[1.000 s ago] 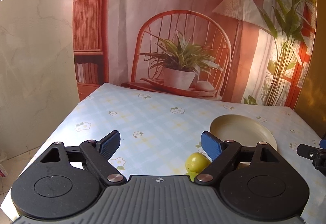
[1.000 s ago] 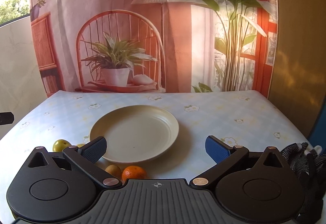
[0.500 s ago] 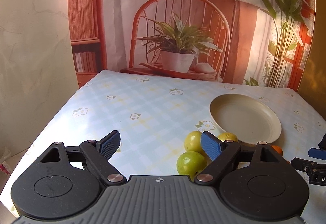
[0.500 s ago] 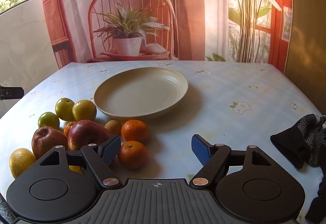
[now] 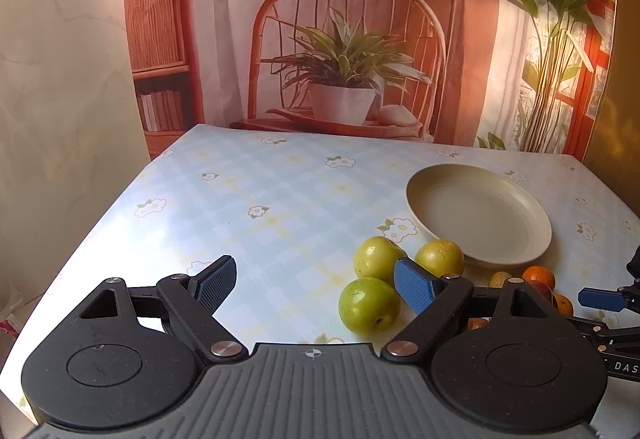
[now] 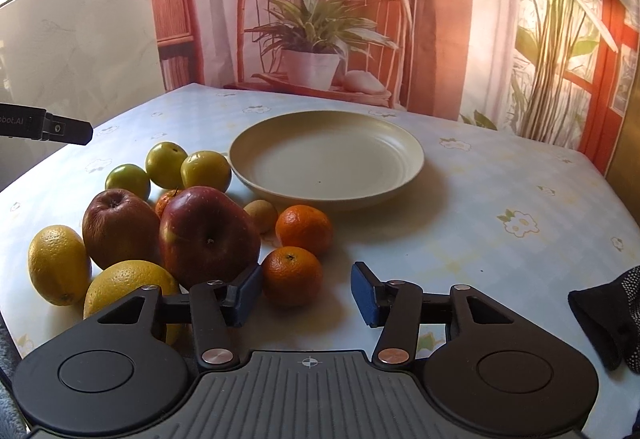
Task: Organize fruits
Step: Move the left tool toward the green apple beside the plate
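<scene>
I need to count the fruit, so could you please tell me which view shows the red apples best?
The right wrist view: both red apples sit whole, near the camera. The left wrist view shows only a red sliver behind its gripper.

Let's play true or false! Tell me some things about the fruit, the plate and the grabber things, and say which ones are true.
1. The plate has no fruit on it. True.
2. There are three red apples. False: two red apples lie side by side.
3. The right gripper is squeezing a tangerine. False: its jaws are open, and the nearest tangerine sits just ahead between them, untouched.
4. The left gripper is open and holds nothing. True.
5. Three green fruits lie near the plate's left side. True.
6. The lemons are on the plate. False: they lie on the table.
</scene>
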A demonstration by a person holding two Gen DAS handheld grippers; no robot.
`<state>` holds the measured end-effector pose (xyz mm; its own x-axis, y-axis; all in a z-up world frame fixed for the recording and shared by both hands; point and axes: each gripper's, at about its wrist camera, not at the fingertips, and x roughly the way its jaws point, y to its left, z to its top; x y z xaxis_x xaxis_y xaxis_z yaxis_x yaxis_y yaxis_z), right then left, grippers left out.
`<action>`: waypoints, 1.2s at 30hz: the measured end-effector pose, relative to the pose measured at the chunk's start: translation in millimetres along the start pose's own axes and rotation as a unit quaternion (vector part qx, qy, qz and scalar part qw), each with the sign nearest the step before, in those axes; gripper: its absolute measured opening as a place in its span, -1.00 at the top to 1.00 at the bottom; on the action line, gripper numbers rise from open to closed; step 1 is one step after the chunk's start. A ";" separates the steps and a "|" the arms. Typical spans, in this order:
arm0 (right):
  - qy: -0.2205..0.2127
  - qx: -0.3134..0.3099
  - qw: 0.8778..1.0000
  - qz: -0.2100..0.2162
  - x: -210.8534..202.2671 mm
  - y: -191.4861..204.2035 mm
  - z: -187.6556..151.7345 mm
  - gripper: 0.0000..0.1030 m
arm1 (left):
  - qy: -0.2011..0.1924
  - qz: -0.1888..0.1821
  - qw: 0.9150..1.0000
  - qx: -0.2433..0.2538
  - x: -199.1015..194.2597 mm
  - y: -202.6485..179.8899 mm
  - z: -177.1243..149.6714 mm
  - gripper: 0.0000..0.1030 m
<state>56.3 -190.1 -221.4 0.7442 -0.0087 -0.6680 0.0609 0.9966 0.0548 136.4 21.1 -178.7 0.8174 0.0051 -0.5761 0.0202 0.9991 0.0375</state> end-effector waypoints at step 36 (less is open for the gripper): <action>-0.008 -0.036 0.998 0.052 19.9 -8.5 -4.5 0.32 | 0.008 -0.017 0.999 -0.031 1.9 9.7 -5.5 -0.78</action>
<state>67.6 -198.4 -238.5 0.7550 0.0948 -0.6489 -0.0647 0.9954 0.0701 135.0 31.1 -184.0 0.8078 -0.0278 -0.5889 0.0109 0.9994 -0.0322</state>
